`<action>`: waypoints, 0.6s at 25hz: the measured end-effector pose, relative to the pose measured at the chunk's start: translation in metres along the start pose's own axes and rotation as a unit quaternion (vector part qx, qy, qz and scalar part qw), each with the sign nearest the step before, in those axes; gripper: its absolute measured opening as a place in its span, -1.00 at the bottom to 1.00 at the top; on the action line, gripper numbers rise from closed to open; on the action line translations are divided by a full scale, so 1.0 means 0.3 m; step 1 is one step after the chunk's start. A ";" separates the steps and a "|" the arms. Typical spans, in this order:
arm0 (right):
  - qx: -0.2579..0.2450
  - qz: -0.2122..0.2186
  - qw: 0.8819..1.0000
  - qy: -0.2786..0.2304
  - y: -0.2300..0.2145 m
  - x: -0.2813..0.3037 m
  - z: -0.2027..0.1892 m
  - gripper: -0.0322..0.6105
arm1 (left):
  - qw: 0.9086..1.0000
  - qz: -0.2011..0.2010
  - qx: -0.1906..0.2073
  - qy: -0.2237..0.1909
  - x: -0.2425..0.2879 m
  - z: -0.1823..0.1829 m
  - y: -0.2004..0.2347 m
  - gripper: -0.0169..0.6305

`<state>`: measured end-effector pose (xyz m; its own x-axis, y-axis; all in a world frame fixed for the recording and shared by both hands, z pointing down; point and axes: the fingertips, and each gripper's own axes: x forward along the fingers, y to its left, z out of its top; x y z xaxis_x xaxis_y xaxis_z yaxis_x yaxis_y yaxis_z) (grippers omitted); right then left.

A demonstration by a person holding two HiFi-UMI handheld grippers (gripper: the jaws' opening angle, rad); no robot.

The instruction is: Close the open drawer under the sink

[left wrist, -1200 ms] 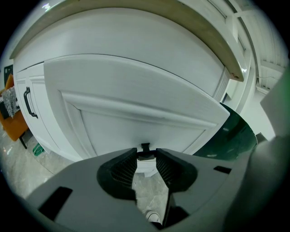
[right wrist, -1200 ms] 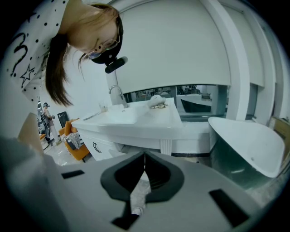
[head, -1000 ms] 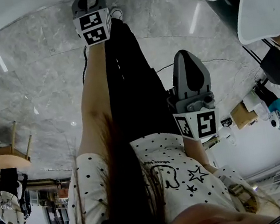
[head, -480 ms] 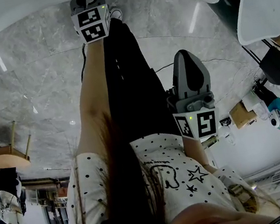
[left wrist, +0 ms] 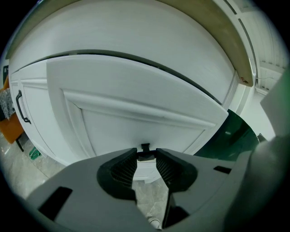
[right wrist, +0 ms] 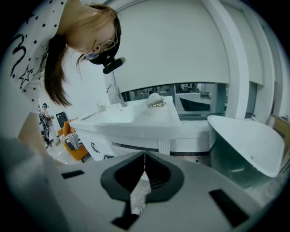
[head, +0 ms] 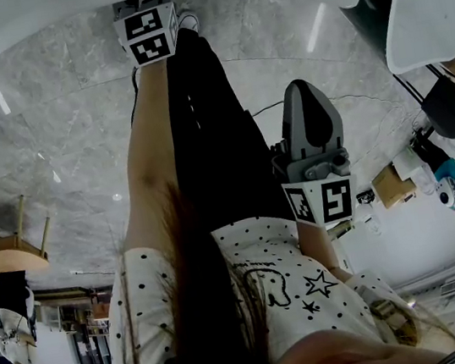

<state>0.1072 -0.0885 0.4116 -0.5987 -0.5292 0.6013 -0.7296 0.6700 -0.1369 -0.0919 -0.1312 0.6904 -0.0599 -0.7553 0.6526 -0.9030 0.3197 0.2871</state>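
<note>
The white panelled drawer front point(left wrist: 136, 104) fills the left gripper view, with a dark gap along its top edge under the white counter point(left wrist: 136, 31). My left gripper point(left wrist: 146, 157) has its jaws closed in on the small dark drawer handle point(left wrist: 145, 147) at the panel's lower edge. In the head view only its marker cube point(head: 149, 35) shows, at the top against the white cabinet. My right gripper point(right wrist: 144, 156) is shut with nothing in it and hangs apart at the person's side point(head: 305, 96). The sink point(right wrist: 122, 115) with its tap lies beyond it.
A white bathtub point(right wrist: 247, 140) stands at the right. An orange chair point(right wrist: 72, 140) is left of the cabinet, and a wooden stool point(head: 10, 241) stands on the marble floor. A cabinet door with a black handle point(left wrist: 20, 106) is left of the drawer. The person's legs point(head: 201, 121) stand close to the cabinet.
The left gripper's cube has crept a little upward in the head view, toward the cabinet. The right gripper has stayed still.
</note>
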 end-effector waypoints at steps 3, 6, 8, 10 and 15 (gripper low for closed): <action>0.000 0.000 1.000 0.000 -0.003 -0.005 -0.001 -0.86 | 1.000 0.001 -0.003 -0.002 0.003 0.004 -0.005 -0.54; 0.000 0.001 1.000 0.001 -0.007 -0.003 -0.004 -0.86 | 1.000 0.002 -0.004 -0.003 0.014 0.008 -0.006 -0.54; 0.001 0.000 1.000 0.002 -0.015 -0.003 -0.005 -0.86 | 1.000 0.002 -0.003 -0.003 0.021 0.012 -0.010 -0.54; 0.001 -0.001 1.000 0.002 -0.017 -0.003 -0.004 -0.86 | 1.000 0.002 -0.003 -0.004 0.023 0.018 -0.010 -0.54; 0.003 -0.002 1.000 0.004 -0.010 -0.004 -0.003 -0.86 | 1.000 0.003 -0.002 -0.006 0.022 0.036 0.001 -0.54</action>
<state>0.1105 -0.0895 0.4120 -0.5932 -0.5269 0.6086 -0.7334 0.6654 -0.1388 -0.0971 -0.1424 0.6873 -0.0699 -0.7607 0.6453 -0.9009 0.3259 0.2866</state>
